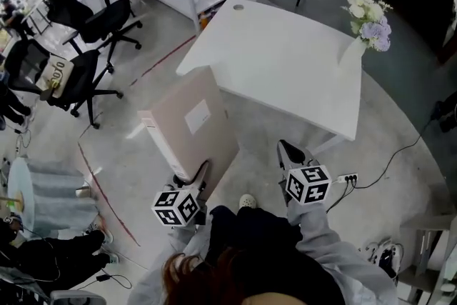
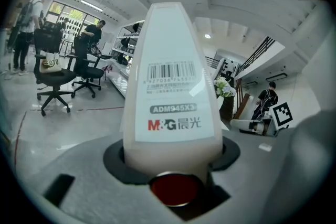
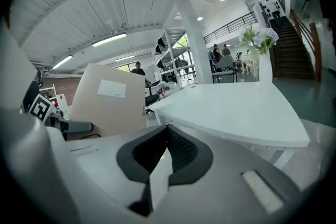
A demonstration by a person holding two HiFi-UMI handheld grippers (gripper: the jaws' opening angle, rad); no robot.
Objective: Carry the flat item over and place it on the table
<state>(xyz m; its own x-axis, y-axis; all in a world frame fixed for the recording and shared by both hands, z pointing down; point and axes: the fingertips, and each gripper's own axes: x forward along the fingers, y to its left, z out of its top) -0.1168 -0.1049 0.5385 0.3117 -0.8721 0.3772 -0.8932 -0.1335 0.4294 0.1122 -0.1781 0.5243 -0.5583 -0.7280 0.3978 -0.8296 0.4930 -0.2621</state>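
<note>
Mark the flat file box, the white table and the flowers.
flat file box [image 1: 211, 143]: head view, its broad beige face, below the label.
white table [image 1: 285, 68]: head view, bare middle of the top.
flowers [image 1: 369, 18]: head view, middle of the bunch.

flat box [image 1: 187, 119] left of table [image 1: 285, 64], vase [image 1: 353, 51] on table
</note>
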